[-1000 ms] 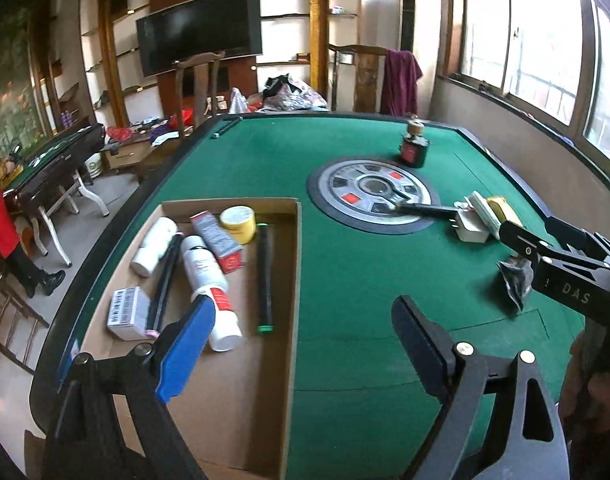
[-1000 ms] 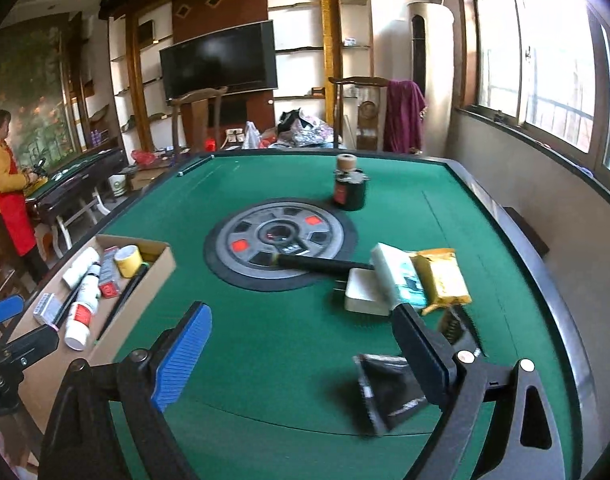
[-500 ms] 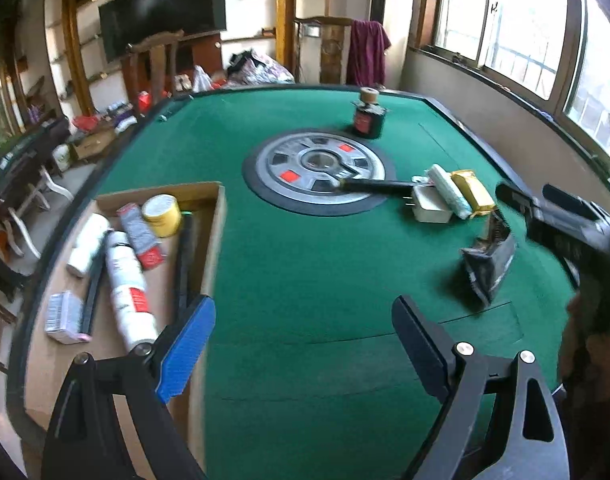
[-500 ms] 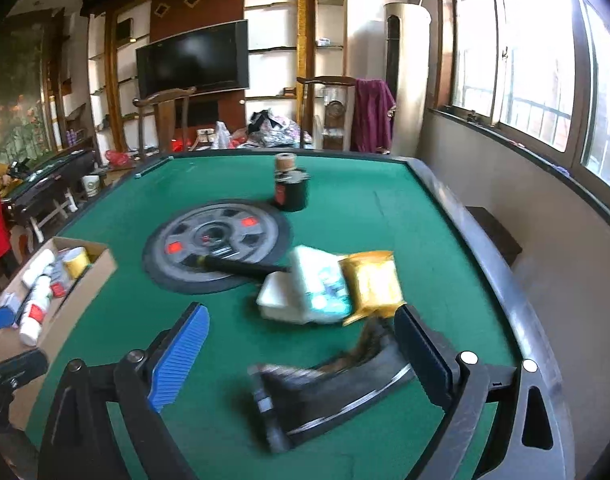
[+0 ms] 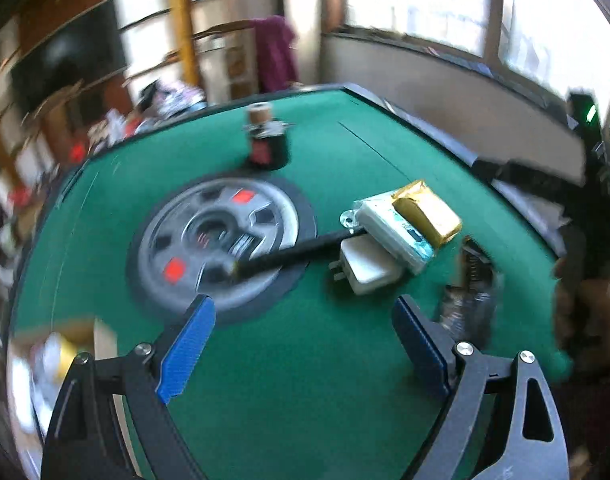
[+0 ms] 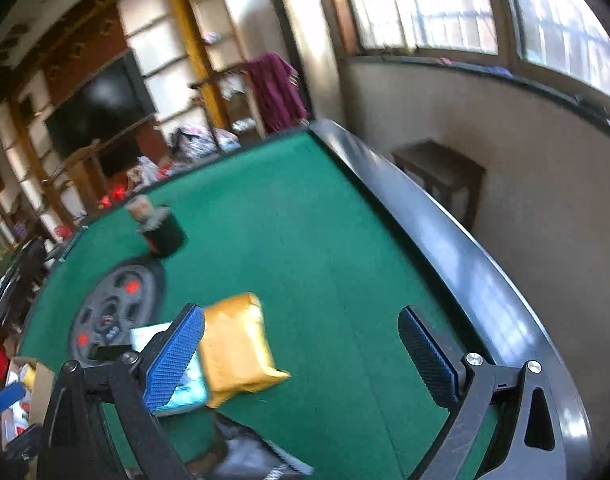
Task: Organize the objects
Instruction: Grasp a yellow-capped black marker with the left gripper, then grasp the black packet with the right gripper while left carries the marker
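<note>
The desk wore flat green felt inside a smooth, dark, rounded rim. At its middle sat a grey round disc with red squares, shaped like a wheel hub. A thin black stick lay from the disc toward three o'clock, ending at a white boxy plug with two metal prongs. Touching the plug lay a pale crinkly packet and, against that, a shiny gold foil packet, pillow-shaped. A dark crumpled wrapper lay at about four o'clock of the plug. A squat black jar with a red label and a tan cap stood at twelve o'clock of the disc. Blur left every label unreadable.

The left claw stood released, its ribbed blue pads wide apart over bare felt. The right claw was empty too, its jaws spreading, the gold packet just beside its left pad.

Against a second earlier, the cardboard box of sorted tubes had slid from the left view's centre to its eight o'clock edge, and both views had tilted and blurred.
</note>
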Demonstrator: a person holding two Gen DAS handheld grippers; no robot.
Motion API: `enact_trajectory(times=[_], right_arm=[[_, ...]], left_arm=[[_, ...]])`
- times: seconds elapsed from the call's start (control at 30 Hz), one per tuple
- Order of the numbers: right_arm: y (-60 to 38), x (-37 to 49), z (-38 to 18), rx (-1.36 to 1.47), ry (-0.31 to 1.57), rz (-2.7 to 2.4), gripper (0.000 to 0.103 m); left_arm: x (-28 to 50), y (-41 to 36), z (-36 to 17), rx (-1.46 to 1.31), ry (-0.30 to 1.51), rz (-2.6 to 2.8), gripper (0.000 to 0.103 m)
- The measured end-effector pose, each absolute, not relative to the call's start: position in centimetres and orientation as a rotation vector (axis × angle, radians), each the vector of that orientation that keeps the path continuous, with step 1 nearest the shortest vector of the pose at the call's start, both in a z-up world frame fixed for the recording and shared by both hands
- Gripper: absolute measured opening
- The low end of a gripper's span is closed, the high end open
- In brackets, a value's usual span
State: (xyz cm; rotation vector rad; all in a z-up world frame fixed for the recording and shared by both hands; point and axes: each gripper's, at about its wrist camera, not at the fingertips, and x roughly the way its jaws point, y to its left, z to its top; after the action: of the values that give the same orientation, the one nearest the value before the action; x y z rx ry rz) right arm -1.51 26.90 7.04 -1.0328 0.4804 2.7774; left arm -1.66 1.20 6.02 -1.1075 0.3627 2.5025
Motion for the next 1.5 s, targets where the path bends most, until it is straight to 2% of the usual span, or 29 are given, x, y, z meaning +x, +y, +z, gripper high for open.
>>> enact_trajectory(times=[0.13,0.2,0.23,0.27,0.43,0.57,0.67,0.73,0.77,0.8,0.83,0.87,1.13,1.5], right_arm=[[28.1,-1.3,6.7,-1.034,0.545,2.737,0.1],[28.9,-1.3,6.5,-1.047,0.576,2.715,0.1],[29.1,-1.3,6.3,-1.058,0.595,2.708,0.1],[29.4,-1.3,6.1,-1.07,0.619,2.699,0.1],[30.2,-2.0,5.4,-1.113,0.658,2.667,0.1],[29.9,-2.5,4.9,-1.153,0.644,2.665,0.1],[29.3,-2.9,4.6,-1.175,0.607,2.671,0.1],[29.0,-2.9,4.5,-1.184,0.581,2.678,0.1],[28.8,-3.1,4.5,-1.189,0.573,2.679,0.1],[28.7,-3.1,4.4,-1.195,0.57,2.681,0.1],[28.7,-3.2,4.3,-1.2,0.569,2.682,0.1],[28.6,-3.2,4.3,-1.205,0.57,2.681,0.1],[29.1,-3.2,3.8,-1.222,0.628,2.666,0.1],[28.0,-3.4,3.9,-1.218,0.567,2.694,0.1]], left_arm=[[-5.3,3.2,4.3,-1.045,0.677,2.454,0.089],[-6.6,3.2,3.7,-1.046,0.752,2.406,0.087],[-7.2,3.2,3.2,-1.056,0.782,2.369,0.083],[-7.8,3.2,2.7,-1.075,0.79,2.325,0.076],[-9.9,3.8,0.7,-1.145,0.785,2.184,0.055],[-10.9,4.7,0.2,-1.142,0.747,2.168,0.056],[-11.7,4.7,0.1,-1.187,0.671,2.201,0.062],[-11.4,4.6,0.2,-1.198,0.66,2.213,0.06],[-11.2,4.7,0.3,-1.201,0.653,2.207,0.042],[-10.8,4.8,0.3,-1.205,0.633,2.184,0.033],[-10.3,5.0,0.3,-1.21,0.631,2.171,0.016],[-9.6,5.2,0.3,-1.215,0.639,2.167,0.014],[-6.0,3.4,0.5,-1.294,0.537,2.158,0.014],[-4.5,4.6,0.5,-1.218,0.597,2.301,0.015]])
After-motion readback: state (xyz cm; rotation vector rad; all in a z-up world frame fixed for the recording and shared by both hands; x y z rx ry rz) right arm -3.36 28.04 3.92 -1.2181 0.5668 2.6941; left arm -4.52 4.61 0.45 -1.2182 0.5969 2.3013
